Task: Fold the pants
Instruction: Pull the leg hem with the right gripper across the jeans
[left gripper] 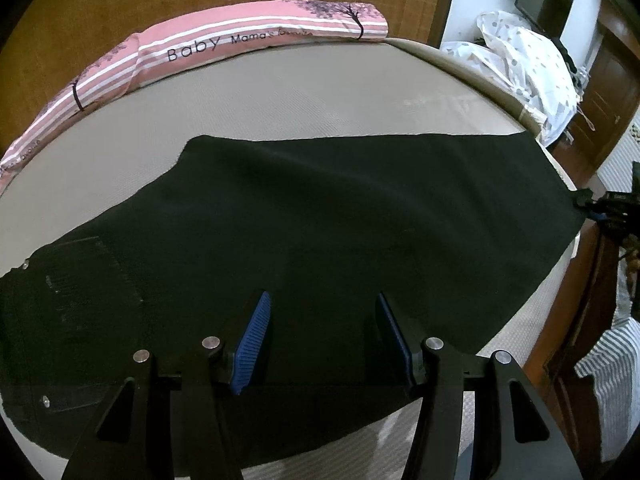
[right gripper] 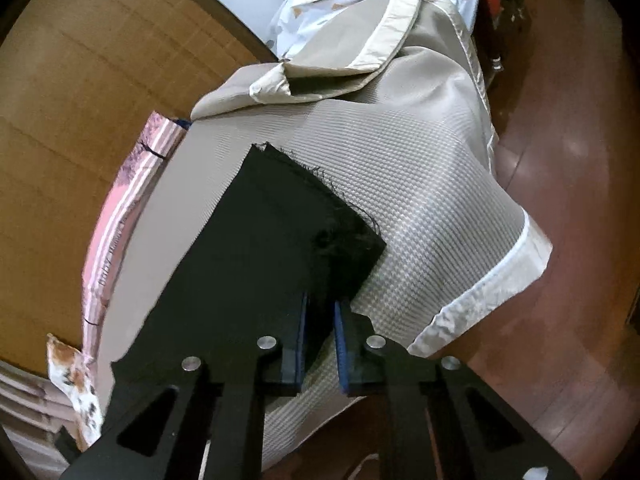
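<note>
Only legible text: "Baby" in big dark letters, then smaller "Mama's" plus a word I can't make out, on the pink striped pillow along the bed's far edge; near its left end more small print, unreadable.
</note>
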`<state>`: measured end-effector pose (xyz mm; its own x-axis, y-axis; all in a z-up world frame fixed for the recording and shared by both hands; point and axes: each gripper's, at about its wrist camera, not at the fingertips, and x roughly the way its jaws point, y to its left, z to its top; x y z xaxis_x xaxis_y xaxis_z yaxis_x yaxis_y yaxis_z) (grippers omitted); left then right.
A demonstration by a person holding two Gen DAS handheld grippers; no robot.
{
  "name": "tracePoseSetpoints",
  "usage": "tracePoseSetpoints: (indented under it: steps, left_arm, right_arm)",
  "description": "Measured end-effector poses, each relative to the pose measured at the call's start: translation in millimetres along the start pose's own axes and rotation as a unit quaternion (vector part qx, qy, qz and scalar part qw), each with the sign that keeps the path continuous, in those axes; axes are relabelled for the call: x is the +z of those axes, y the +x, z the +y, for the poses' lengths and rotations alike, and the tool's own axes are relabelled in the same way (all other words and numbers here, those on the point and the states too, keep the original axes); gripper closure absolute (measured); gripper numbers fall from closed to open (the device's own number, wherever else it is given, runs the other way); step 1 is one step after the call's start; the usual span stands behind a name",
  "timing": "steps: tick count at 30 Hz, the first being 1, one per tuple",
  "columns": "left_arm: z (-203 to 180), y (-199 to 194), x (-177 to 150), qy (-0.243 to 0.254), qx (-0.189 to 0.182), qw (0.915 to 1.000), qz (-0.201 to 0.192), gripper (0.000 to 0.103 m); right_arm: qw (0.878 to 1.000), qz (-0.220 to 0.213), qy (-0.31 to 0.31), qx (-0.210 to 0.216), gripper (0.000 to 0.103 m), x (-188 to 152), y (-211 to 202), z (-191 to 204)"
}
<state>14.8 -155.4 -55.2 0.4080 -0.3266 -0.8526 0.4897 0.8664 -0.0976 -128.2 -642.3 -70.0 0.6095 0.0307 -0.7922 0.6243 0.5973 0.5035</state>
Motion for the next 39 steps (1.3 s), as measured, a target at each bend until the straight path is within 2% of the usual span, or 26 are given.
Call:
tracePoseSetpoints:
  steps: [3,11,14,17,22,30,39]
  left_arm:
    - [-4,-1,1,0.007,-0.001,1.0,-0.002,0.047]
    - [-13,9,-3,0.021,-0.009,0.9997,0.014,0.047]
    - [-13,19,-6,0.016,-0.002,0.9994,0.03,0.047]
    - [-19,20,-8,0.03,0.009,0.9993,0.02,0.047]
    - [-19,22,-7,0.035,0.012,0.9992,0.017,0.047]
    - [-8,15,-3,0.007,-0.011,0.9998,0.015,0.047]
    - [27,-10,-8,-0.027,-0.004,0.9996,-0.007,0.047]
  right_arm:
    - [1.0,0.001,0.003,-0.013,0.088,1,6,-2]
    - [1.0,-0.003,0.031,-0.001,0.086,1,9,-14]
    - [1.0,-0.001,0.023,-0.007,0.091,4,9,-9]
    - [1.0,-0.005,0.01,-0.012,0.093,5,5,1]
    - [1.0,-0.015,0.0,0.003,0.094,5,-7,17]
    - [0.998,-0.012,-0.051,0.041,0.095,2,-21,74]
    - [0.989,0.014,-0.126,0.081,0.095,-21,-16,155]
